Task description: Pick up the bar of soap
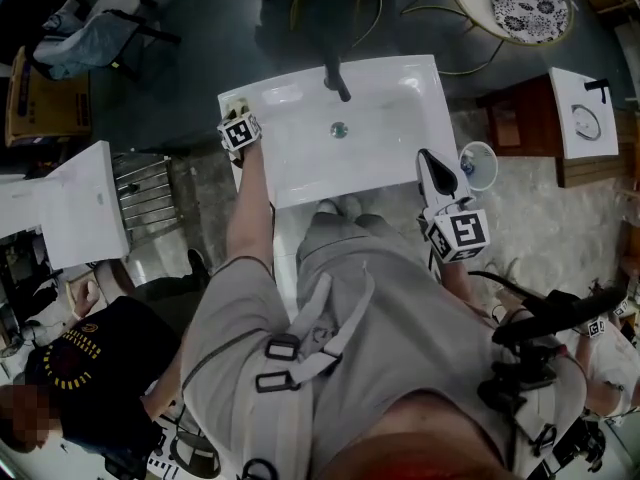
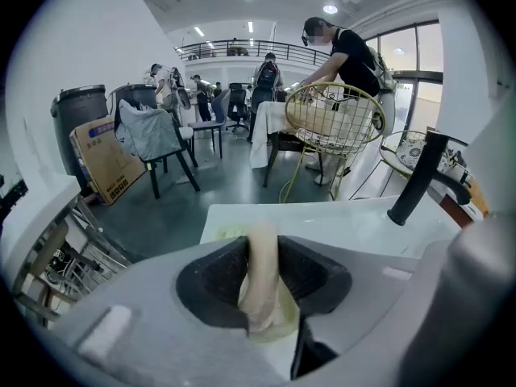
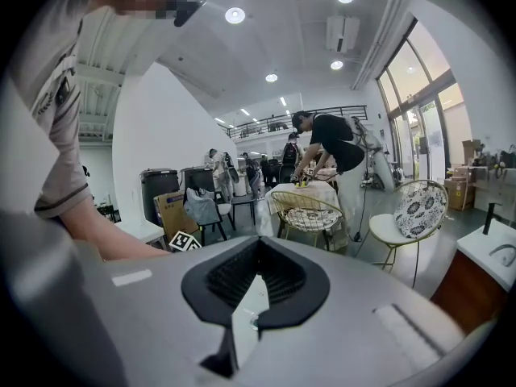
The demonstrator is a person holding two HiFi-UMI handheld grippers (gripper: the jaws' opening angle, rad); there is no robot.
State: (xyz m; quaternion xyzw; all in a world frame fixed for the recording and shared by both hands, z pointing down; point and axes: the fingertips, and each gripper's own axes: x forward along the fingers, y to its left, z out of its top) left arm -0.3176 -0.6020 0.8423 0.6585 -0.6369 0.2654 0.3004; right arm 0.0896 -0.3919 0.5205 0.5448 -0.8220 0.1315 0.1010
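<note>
A pale cream bar of soap [image 2: 262, 272] stands on edge between the dark pads of my left gripper [image 2: 264, 293], which is shut on it. This is at the back left corner of the white sink [image 1: 390, 93], where the left gripper [image 1: 236, 113] reaches with its marker cube on top. Pale soap residue lies on the sink rim just beyond the jaws. The black faucet [image 1: 335, 73] stands at the middle of the sink's back edge. My right gripper [image 1: 438, 171] hovers by the sink's right front corner, jaws together with nothing in them, as the right gripper view [image 3: 256, 289] also shows.
A round bluish cup [image 1: 479, 165] sits just right of the sink. A second white basin [image 1: 70, 203] and a metal rack [image 1: 140, 193] stand to the left, a wooden cabinet with a white top [image 1: 580, 113] to the right. A person [image 1: 80, 358] crouches at lower left.
</note>
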